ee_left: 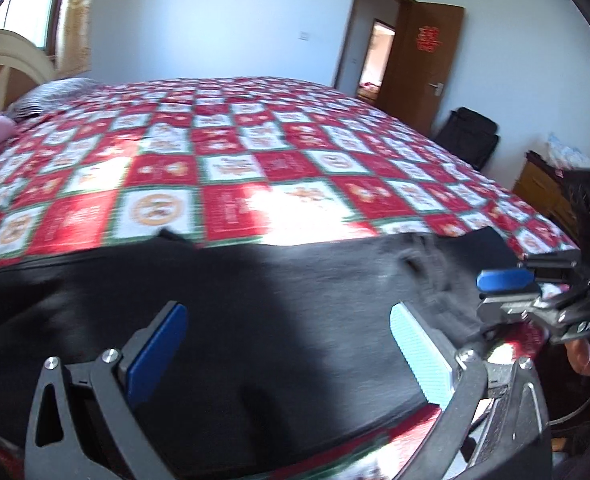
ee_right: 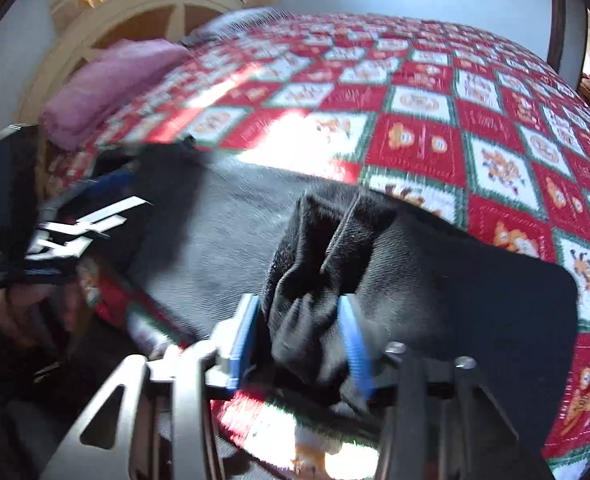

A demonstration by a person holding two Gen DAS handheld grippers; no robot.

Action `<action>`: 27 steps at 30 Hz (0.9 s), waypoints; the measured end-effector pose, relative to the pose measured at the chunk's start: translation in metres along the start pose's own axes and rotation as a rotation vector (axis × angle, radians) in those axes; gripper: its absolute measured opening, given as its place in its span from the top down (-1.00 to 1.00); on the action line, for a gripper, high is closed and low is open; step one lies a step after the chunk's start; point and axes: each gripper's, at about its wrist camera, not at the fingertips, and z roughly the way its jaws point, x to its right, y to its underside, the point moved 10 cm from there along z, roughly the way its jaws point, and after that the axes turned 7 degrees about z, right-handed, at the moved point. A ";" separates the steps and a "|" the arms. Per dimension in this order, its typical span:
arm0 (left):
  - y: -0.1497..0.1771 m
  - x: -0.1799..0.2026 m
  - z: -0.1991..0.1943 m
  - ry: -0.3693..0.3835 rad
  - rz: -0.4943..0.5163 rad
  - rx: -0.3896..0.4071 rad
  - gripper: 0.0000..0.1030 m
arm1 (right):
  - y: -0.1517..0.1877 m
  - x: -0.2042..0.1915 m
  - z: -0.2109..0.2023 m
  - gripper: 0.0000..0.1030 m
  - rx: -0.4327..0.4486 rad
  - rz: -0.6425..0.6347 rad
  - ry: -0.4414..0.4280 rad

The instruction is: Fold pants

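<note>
The right tool (ee_right: 301, 338) is clamped on a bunched end of the black knit pants (ee_left: 255, 320) lying on the red checked quilted bed (ee_left: 231, 152); the left tool (ee_left: 291, 344) hovers wide open, holding nothing. The opposite edge should be pinched before lifting, so the fold is carried over evenly.

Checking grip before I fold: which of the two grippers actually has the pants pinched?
The right gripper: a bunch of black pants is squeezed between its blue pads. The left gripper is spread wide above the cloth, gripping nothing.

So from my seat: the black fabric pants (ee_left: 255, 320) lie across the near edge of the red-and-white checkered quilt (ee_left: 223, 152), pink folded blanket (ee_right: 111, 80) far left by the cream wooden headboard (ee_right: 95, 20), brown wooden door (ee_left: 427, 64) beyond on the right.
</note>
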 end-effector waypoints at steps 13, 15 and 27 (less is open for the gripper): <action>-0.005 0.088 0.058 0.183 0.019 -0.144 -0.78 | 0.021 0.087 -0.057 -0.03 0.159 0.197 0.039; -0.008 0.071 0.059 0.122 0.004 -0.126 -0.78 | 0.024 0.055 -0.046 -0.03 0.136 0.082 0.014; -0.013 0.054 0.074 0.047 0.051 -0.129 -0.83 | 0.032 -0.006 0.028 0.92 0.049 -0.214 0.148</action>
